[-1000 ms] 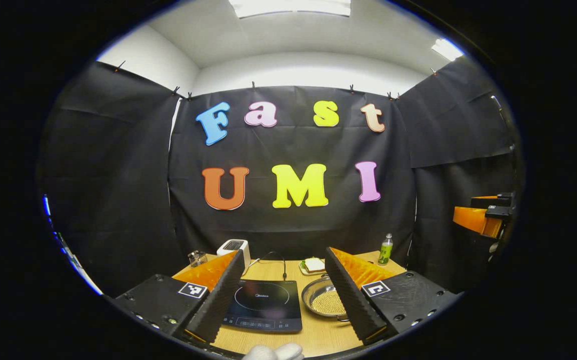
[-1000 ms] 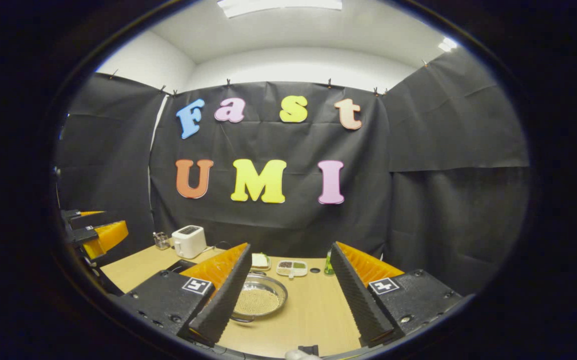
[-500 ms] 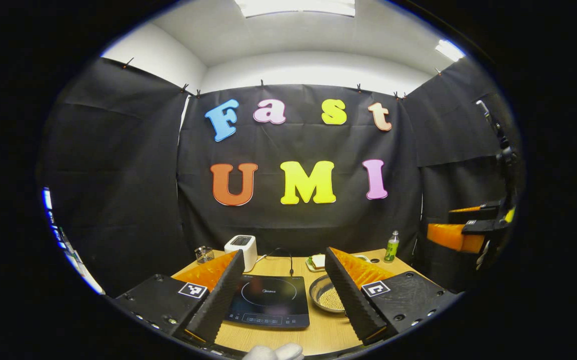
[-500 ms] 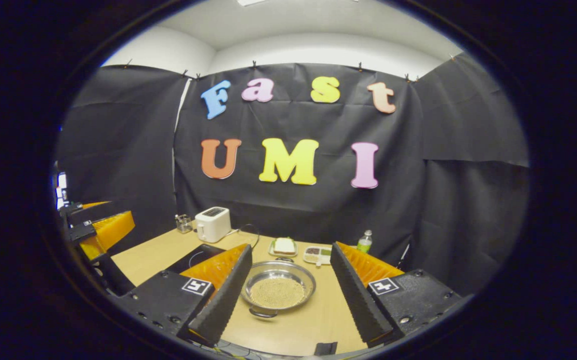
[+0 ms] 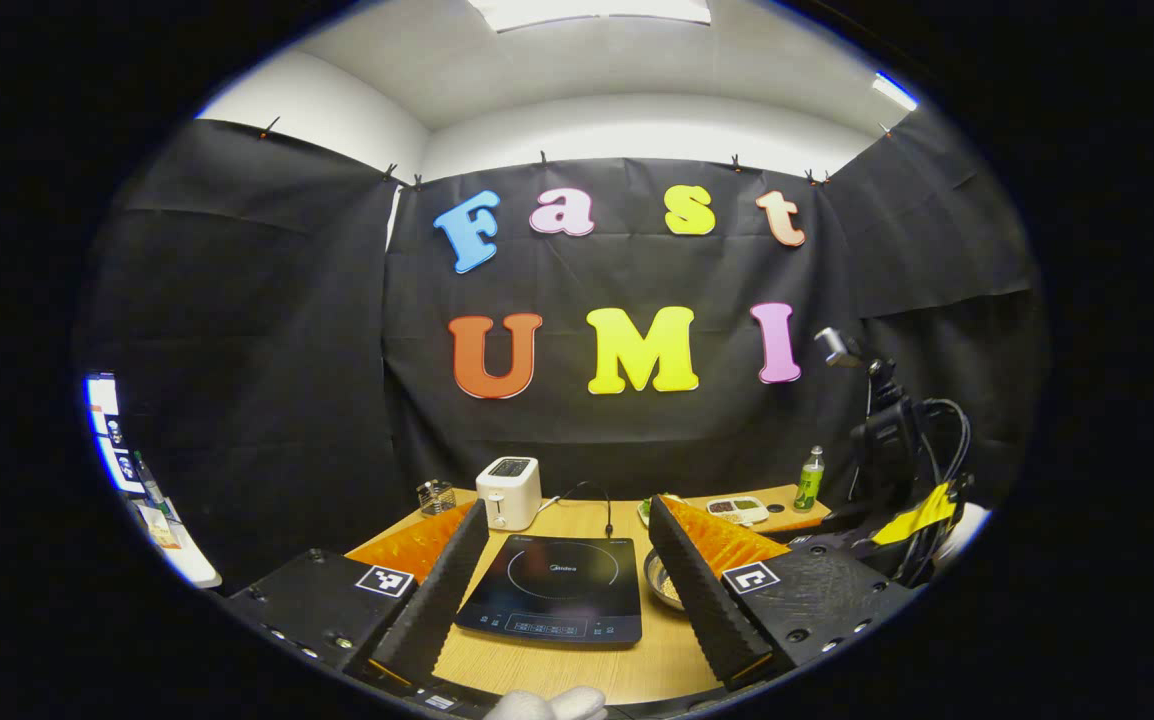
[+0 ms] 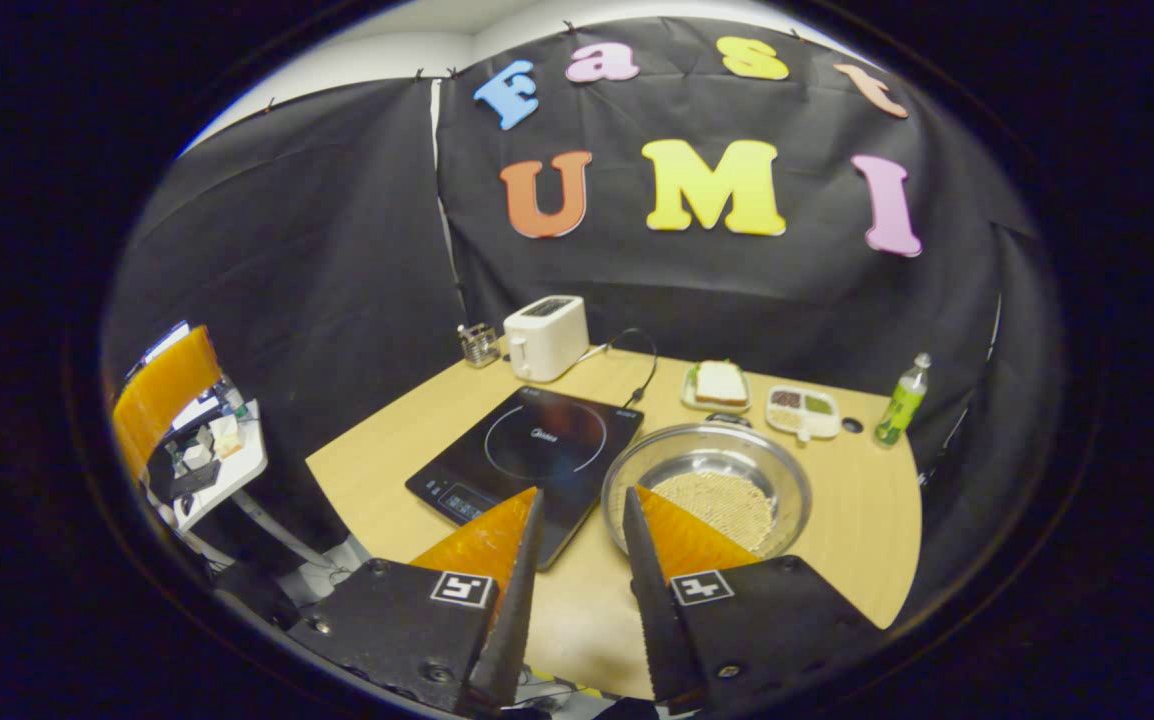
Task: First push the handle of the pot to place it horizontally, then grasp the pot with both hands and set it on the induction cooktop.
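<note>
Ahead of the left gripper (image 5: 567,575), whose fingers stand wide apart and hold nothing, the flat black glass induction cooktop (image 5: 557,600) lies between them, while the round shallow steel pot (image 5: 664,580) peeks out just right of it, behind the right-hand finger. From the right gripper view, the right gripper (image 6: 580,560) hovers nearer, fingers narrowly parted and empty; the pot (image 6: 707,490), holding pale grain, sits ahead and slightly right, beside the cooktop (image 6: 527,450) on the light wooden table (image 6: 867,520). Its handle I cannot make out.
</note>
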Action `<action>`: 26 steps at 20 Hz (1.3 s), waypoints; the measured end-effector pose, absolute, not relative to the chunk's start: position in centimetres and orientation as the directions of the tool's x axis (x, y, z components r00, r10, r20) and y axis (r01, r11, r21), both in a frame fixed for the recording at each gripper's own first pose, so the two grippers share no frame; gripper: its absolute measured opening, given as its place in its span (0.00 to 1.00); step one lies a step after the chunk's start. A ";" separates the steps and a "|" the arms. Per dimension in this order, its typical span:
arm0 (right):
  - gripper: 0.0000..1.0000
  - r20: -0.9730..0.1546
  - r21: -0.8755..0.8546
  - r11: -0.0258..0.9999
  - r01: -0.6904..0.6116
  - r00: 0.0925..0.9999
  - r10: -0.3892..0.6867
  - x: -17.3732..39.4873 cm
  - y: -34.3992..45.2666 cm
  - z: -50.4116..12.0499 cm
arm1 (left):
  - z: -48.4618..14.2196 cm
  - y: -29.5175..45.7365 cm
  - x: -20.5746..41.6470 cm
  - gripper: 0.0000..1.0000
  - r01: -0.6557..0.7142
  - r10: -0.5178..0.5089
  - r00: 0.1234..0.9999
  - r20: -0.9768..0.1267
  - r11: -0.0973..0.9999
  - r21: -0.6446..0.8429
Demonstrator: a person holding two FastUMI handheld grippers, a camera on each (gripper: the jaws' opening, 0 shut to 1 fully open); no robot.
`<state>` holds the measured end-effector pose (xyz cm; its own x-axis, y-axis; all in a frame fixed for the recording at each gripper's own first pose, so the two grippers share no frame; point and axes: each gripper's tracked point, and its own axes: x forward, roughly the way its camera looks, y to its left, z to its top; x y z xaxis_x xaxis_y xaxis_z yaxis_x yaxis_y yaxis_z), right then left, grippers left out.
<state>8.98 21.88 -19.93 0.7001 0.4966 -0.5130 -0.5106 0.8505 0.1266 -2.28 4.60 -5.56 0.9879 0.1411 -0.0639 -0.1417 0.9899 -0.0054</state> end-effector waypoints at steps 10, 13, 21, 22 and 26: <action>0.04 -0.769 0.201 0.857 -0.474 0.466 0.438 11.1 22.2 -34.4 | -6.9 6.7 -2.3 0.96 -0.249 0.247 0.964 -0.097 0.968 -0.012; 0.04 -0.797 0.179 0.874 -0.453 0.454 0.398 12.4 21.3 -36.3 | -7.4 6.7 -1.9 0.96 -0.249 0.247 0.963 -0.105 0.968 -0.011; 0.04 -0.814 0.179 0.899 -0.400 0.453 0.363 12.5 19.0 -37.6 | -8.0 5.4 -0.6 0.96 -0.199 0.197 0.973 -0.124 0.980 -0.009; 0.01 -0.818 0.182 0.906 -0.383 0.452 0.356 12.3 18.3 -37.9 | -8.1 5.2 -0.4 0.96 -0.194 0.191 0.974 -0.125 0.981 -0.010; 0.04 -0.825 0.175 0.930 -0.323 0.468 0.317 12.0 15.4 -38.7 | -7.9 4.3 -0.1 0.96 -0.158 0.156 0.981 -0.118 0.987 -0.009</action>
